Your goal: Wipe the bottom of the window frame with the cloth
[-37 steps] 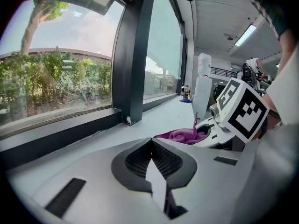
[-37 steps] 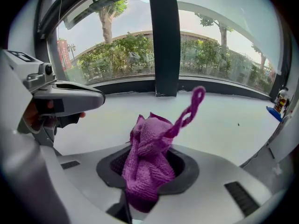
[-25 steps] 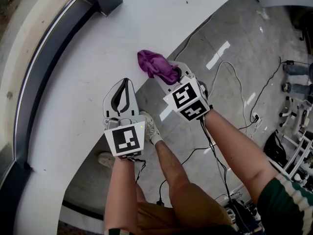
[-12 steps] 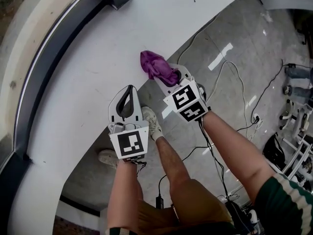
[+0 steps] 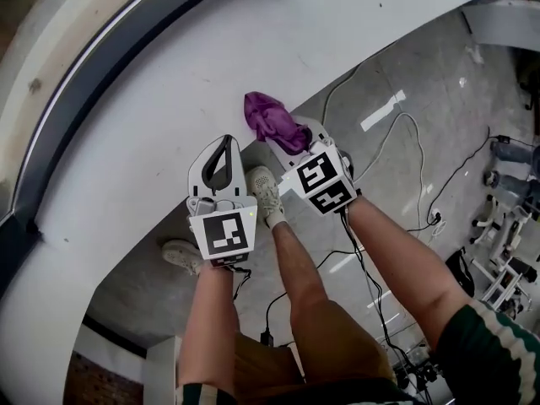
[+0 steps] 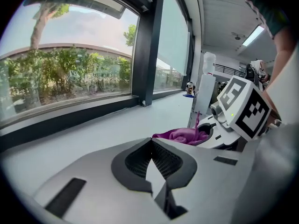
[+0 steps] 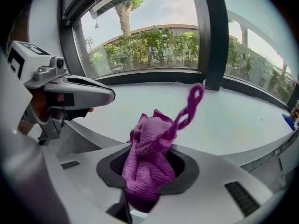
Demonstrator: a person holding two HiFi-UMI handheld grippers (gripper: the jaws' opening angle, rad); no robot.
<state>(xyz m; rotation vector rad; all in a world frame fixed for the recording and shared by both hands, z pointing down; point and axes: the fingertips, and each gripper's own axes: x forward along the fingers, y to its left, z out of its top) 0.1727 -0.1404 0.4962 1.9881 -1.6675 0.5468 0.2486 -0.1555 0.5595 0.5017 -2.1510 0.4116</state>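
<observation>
My right gripper (image 5: pixel 295 140) is shut on a crumpled purple cloth (image 5: pixel 272 120), held just above the near edge of the white sill (image 5: pixel 160 91). In the right gripper view the cloth (image 7: pixel 148 160) bulges up out of the closed jaws, and one twisted strand sticks upward. Just left of it, my left gripper (image 5: pixel 225 144) hovers over the sill edge, shut and holding nothing; its tips meet (image 6: pixel 150 142). The dark bottom rail of the window frame (image 5: pixel 101 62) runs along the far side of the sill, well beyond both grippers, and shows again as the rail (image 7: pixel 154 77).
A dark upright mullion (image 7: pixel 212 36) stands on the sill to the right, and another post (image 6: pixel 150 45) is ahead of the left gripper. Below the sill is grey floor (image 5: pixel 405 167) with cables, my legs and shoes (image 5: pixel 263 194), and equipment at far right.
The head view has swung, so the sill and frame sit higher and further left. The left gripper has come closer to the right one. The cloth stays in the right jaws.
</observation>
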